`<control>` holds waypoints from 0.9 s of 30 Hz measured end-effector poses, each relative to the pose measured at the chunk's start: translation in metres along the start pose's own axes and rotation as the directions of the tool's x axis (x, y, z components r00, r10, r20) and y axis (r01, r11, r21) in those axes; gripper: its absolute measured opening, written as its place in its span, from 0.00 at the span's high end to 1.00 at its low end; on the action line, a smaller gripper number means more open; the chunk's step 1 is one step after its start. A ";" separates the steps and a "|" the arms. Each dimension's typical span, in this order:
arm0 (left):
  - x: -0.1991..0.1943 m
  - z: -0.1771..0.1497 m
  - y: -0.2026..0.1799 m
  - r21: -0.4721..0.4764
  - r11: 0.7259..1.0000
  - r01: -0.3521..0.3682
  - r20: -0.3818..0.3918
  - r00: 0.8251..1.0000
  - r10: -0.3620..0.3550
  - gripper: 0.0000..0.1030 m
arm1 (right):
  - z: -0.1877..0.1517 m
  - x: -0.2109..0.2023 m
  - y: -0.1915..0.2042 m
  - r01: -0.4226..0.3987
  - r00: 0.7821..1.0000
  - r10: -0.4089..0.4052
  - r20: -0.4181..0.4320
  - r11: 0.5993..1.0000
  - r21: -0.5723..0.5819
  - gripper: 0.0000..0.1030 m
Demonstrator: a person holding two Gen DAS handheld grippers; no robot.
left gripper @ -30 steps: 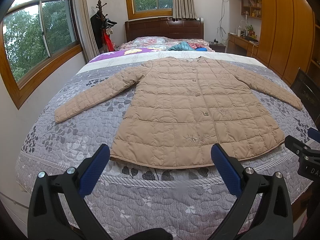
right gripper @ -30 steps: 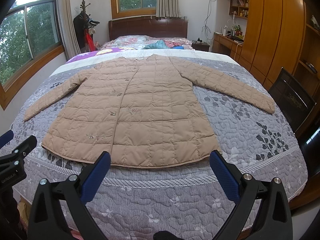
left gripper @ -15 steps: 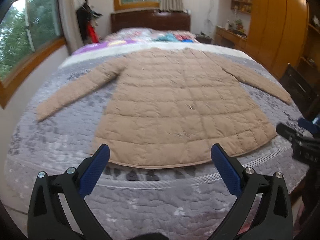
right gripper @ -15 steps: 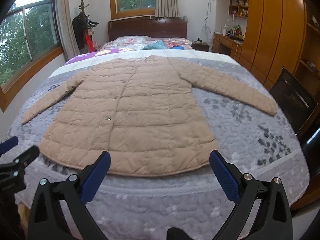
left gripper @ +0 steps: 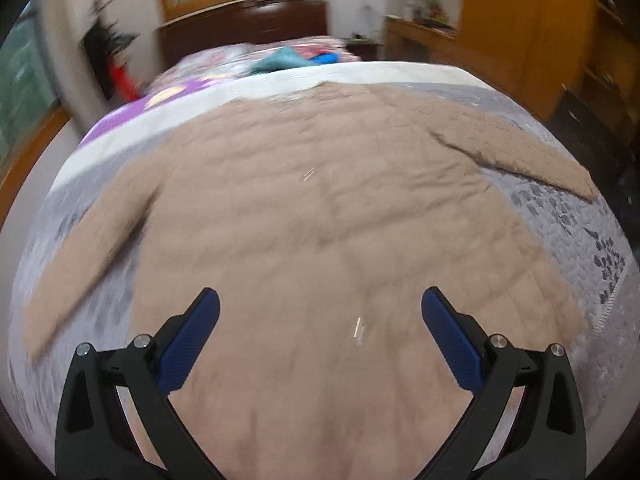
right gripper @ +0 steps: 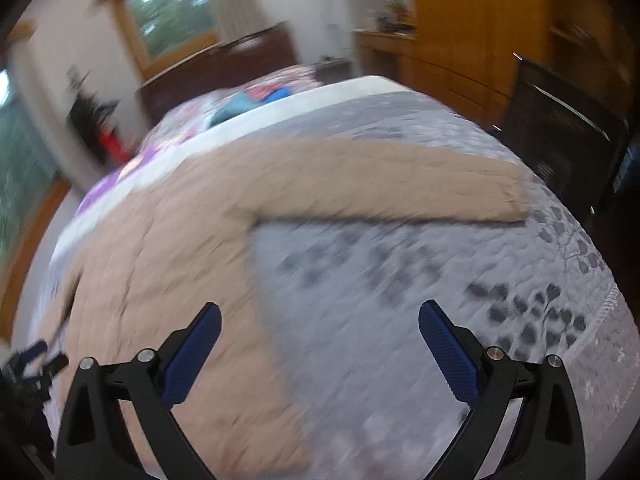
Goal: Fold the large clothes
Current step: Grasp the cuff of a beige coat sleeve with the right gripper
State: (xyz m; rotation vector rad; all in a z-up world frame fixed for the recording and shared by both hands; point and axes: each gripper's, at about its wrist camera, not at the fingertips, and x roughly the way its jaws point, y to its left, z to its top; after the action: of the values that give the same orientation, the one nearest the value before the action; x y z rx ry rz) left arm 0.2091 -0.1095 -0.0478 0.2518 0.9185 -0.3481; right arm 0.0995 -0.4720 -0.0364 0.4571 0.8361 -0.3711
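Left wrist view takes in the bed (left gripper: 568, 216), its grey leaf-patterned quilt serving as the broad flat surface a big garment needs for folding. Spread across that quilt lies the tan quilted coat (left gripper: 320, 208), front side up, body flat and both sleeves thrown out wide to either side of the bed, a layout that leaves every edge reachable and keeps layers from bunching before the first fold. No fold shows yet, so the task looks to be at its very start. Toward the head of the bed, beyond the coat's collar, sits a heap of bright bedding (left gripper: 288, 56), well apart from the garment and out of the way. The coat's right sleeve (right gripper: 400, 184) stretches toward the far side of the bed in the right wrist view, with bare quilt between it and the coat's side seam; its cuff lies near the bed's edge, beside a dark chair (right gripper: 560, 136) standing off the bed. The left gripper (left gripper: 320, 332) hangs over the lower body of the coat with its blue pads (left gripper: 192, 344) spread wide and nothing between them, probably heading for the hem or the left sleeve. The right gripper (right gripper: 320, 344) is likewise released and empty, straddling the coat's side edge and the bare quilt, a placement that suggests a reach toward that sleeve. Both views are smeared, so fine stitching and buttons cannot be made out.
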 end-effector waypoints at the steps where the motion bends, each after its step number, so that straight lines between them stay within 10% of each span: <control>1: 0.013 0.015 -0.007 0.023 1.000 0.002 -0.011 1.000 -0.002 0.03 | 0.016 0.012 -0.017 0.034 0.999 -0.033 -0.008 0.999 0.024 0.04; 11: 0.138 0.142 -0.046 -0.060 0.984 0.166 -0.089 0.981 -0.170 0.03 | 0.100 0.087 -0.155 0.188 0.978 -0.166 -0.125 0.964 0.186 0.04; 21: 0.196 0.147 -0.031 -0.145 0.977 0.158 -0.167 0.969 -0.182 0.08 | 0.109 0.140 -0.203 0.082 0.975 -0.026 -0.221 0.966 0.247 0.17; 27: 0.205 0.142 -0.024 -0.151 0.974 0.166 -0.160 0.969 -0.190 0.15 | 0.110 0.153 -0.195 0.144 0.973 -0.101 -0.207 0.968 0.206 0.36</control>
State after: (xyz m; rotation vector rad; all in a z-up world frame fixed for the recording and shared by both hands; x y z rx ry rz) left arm 0.4171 -0.2204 -0.1329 0.0734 1.1367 -0.4321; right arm 0.1676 -0.7143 -0.1373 0.6573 1.0225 -0.5440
